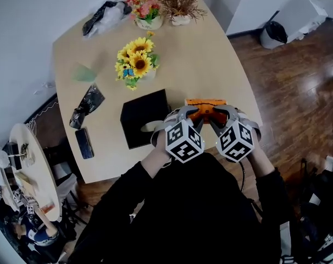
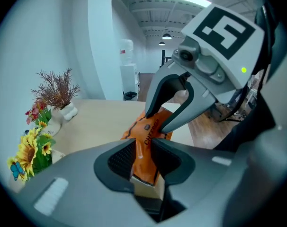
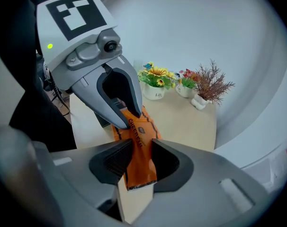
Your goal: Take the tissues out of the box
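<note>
Between left gripper (image 2: 143, 156) and right gripper (image 3: 141, 156), orange packet (image 3: 139, 138) (lettering unseen overhead)

black box (image 1: 142, 114) — square, flat on table (image 1: 210, 65), pale oval opening on top | orange packet (image 1: 206, 102) — just right of it, an end clamped in left gripper (image 2: 142, 157) and in right gripper (image 3: 139, 162)
</note>
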A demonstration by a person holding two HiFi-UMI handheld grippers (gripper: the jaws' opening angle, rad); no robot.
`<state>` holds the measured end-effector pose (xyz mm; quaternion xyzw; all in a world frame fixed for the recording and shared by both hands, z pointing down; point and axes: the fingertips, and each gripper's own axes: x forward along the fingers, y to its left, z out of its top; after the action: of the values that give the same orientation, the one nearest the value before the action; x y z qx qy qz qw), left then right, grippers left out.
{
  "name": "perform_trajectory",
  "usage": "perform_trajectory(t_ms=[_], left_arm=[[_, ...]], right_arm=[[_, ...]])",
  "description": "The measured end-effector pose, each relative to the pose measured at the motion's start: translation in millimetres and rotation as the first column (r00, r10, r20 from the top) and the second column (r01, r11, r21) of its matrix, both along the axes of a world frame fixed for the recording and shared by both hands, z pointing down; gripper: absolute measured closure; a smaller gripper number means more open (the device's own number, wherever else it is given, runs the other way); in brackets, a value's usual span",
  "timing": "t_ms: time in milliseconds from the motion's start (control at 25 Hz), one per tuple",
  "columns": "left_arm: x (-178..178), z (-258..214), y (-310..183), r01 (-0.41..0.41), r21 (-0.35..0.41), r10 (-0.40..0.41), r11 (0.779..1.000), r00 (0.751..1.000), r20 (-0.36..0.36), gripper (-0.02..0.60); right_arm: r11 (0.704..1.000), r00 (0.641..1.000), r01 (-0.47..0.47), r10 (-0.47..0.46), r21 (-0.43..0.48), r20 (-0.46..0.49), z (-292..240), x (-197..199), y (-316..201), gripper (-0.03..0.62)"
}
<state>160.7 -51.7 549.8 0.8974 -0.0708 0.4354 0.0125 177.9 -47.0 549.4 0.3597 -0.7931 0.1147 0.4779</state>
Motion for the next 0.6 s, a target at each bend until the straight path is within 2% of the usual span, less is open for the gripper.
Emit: perform_trajectory(t_ms=[440, 600], left_arm=[[7, 45, -1, 0.01, -0.06, -0.003, 0.998, 0.993, 0.116, 0.503], [8, 53, -2, 0.008, -0.055, 0.0, 0.998, 0.991, 0.137, 0.505]], right_arm=[[0.996, 0.999, 0.036, -0.036, -0.079, 0.0, 41, 6, -2, 0.467], [0.995, 0.999, 0.035, -0.036, -0.098, -0.006, 50, 6, -4, 0.467]])
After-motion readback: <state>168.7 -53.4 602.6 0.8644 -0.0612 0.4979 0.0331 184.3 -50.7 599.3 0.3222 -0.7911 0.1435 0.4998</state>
